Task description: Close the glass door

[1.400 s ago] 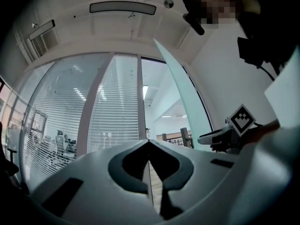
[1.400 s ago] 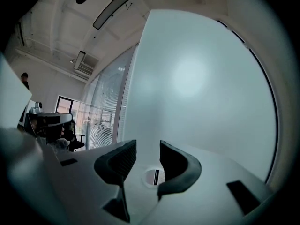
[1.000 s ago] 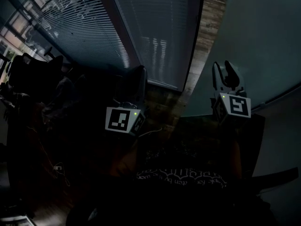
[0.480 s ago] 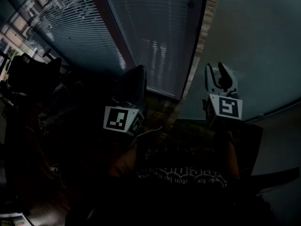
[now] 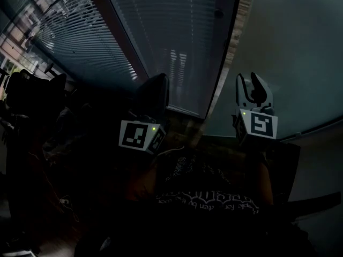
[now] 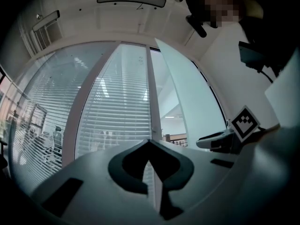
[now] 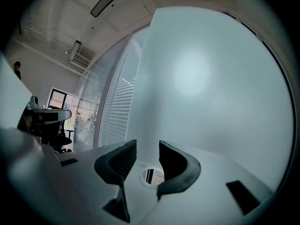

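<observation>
at centre of left gripper view: left gripper (image 6: 150, 143), jaws pressed tip to tip, nothing held. at lower centre of right gripper view: right gripper (image 7: 147, 147), jaws parted by narrow gap, nothing between them. filling right half of head view: glass door (image 5: 292, 52), frosted, dark edge running down upper centre. right gripper raised in front of door near that edge, tips up; contact unclear. upper left of head view: slatted blinds (image 5: 161, 36). very dim lower half.

We can read no text or number. The pale print on the person's dark shirt (image 5: 206, 199) is too blurred for us.
</observation>
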### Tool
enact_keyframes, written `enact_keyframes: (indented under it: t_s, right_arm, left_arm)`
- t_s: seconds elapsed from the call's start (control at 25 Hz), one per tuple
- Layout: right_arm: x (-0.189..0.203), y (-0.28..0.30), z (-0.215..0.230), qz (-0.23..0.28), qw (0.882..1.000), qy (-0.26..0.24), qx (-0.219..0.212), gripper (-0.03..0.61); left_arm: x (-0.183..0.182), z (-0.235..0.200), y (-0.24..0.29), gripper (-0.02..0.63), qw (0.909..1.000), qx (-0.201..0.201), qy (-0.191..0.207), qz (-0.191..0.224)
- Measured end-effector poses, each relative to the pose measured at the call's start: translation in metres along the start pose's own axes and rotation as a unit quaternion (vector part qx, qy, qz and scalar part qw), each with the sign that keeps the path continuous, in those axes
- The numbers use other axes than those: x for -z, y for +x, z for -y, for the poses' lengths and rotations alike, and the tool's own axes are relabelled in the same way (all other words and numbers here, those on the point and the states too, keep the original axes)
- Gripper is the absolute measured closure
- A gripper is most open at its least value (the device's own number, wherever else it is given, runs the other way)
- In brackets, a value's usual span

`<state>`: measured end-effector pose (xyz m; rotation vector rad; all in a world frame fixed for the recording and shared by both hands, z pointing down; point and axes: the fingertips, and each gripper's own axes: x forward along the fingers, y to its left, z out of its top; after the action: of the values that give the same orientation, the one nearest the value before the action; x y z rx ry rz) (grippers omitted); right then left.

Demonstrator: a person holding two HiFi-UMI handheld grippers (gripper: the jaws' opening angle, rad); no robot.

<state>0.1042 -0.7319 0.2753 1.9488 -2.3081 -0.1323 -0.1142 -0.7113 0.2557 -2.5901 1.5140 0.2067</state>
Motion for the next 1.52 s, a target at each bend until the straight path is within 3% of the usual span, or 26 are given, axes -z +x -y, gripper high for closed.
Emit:
enact_keyframes:
  t_s: [0.6,1.52]
  right_arm:
    - [0.005,0.056,0.018,-0.02,0.999,0.031,0.028,0.428]
    - [-0.001,0.129,0.048,-0.029,0.998,0.021,0.058,0.428]
  left_arm:
    - [0.002,-0.021,0.063,0.612,0.9983,0.057,-0.003,0.013]
    - [0.032,-0.062,0.107,0.612,0.9983,0.055,-0.015,-0.011]
